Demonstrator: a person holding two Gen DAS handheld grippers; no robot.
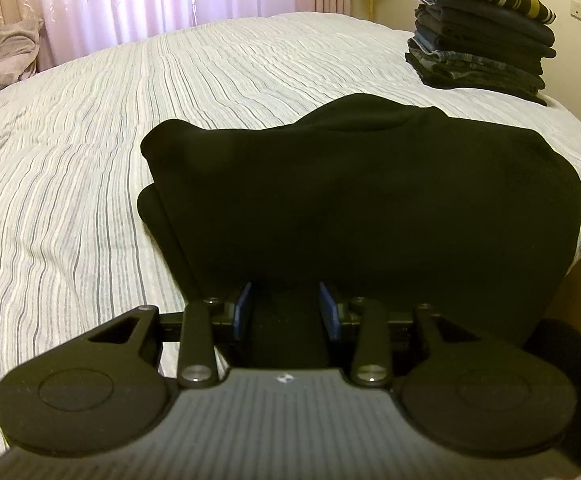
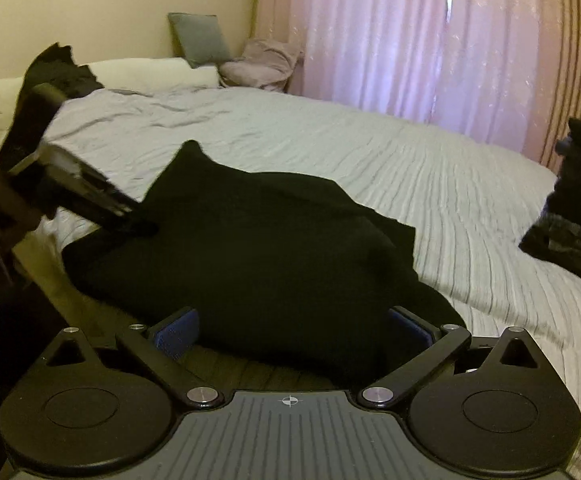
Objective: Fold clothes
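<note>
A black garment (image 1: 354,200) lies partly folded in thick layers on the near edge of the striped bed (image 1: 90,160). My left gripper (image 1: 286,308) is shut on a thick fold of its near edge, with dark cloth filling the gap between the blue pads (image 1: 243,310). From the right wrist view, the left gripper (image 2: 138,224) comes in from the left, held by a hand, its tips on the black garment (image 2: 270,248). My right gripper (image 2: 292,334) stands wide open at the garment's edge, which bulges in between its blue pads (image 2: 176,336).
A tall stack of folded dark clothes (image 1: 482,36) stands at the bed's far right corner. Pillows (image 2: 202,38) and a crumpled pink cloth (image 2: 262,64) lie at the headboard end. Pink curtains (image 2: 430,40) hang behind the bed. Wooden floor (image 2: 242,372) shows below the bed's edge.
</note>
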